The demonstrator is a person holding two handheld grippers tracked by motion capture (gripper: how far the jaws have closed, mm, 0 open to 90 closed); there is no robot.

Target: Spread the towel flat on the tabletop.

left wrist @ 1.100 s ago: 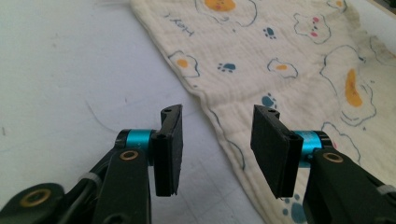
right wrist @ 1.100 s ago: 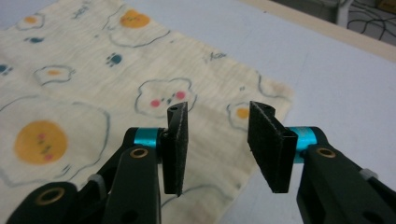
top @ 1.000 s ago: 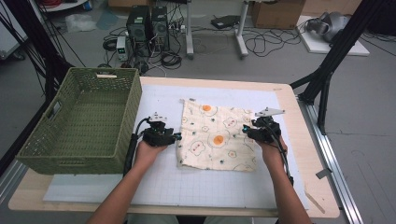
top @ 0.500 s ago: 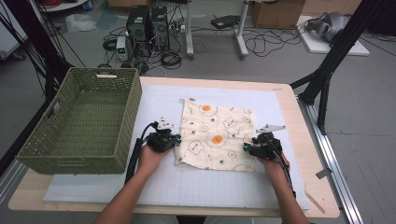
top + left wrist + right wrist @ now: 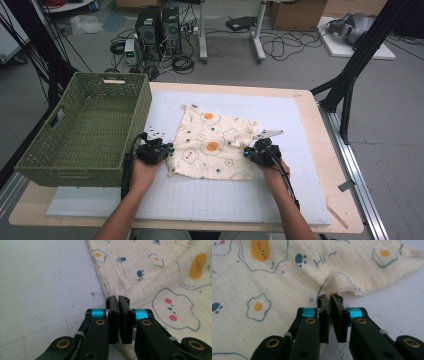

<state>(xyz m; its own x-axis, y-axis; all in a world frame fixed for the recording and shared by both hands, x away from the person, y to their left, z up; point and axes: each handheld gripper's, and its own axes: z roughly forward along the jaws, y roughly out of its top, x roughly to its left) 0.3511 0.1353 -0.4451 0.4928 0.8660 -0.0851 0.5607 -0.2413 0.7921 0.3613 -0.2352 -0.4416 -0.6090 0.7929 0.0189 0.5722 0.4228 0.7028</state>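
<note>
I have the cloth [image 5: 212, 145] lying flat on the white mat [image 5: 300, 200] in the middle of the high view, with the green basket [image 5: 85, 130] standing to its left. My left gripper [image 5: 156, 151] sits at the cloth's left edge, low in the frame, and my right gripper [image 5: 261, 152] at the right edge.

Both have just been closing. In the left gripper view the jaws stand pressed together at the centre of the picture, right on the cloth's hem [image 5: 103, 288]; I judge they pinch it, though the bite looks very thin. In the right gripper view the jaws are clamped on a raised fold of cloth [image 5: 337, 281] just above centre, and fabric bunches up ahead of them.

My worry is the left side. With so little hem between the pads, it could slip free the moment I lift or pull, leaving the cloth hanging from one gripper. The two grips also sit at unlike points, edge on one side and puckered fold on the other, so any fold I make could come out crooked. Pulling the hands apart too hard could drag the whole cloth across the mat.
</note>
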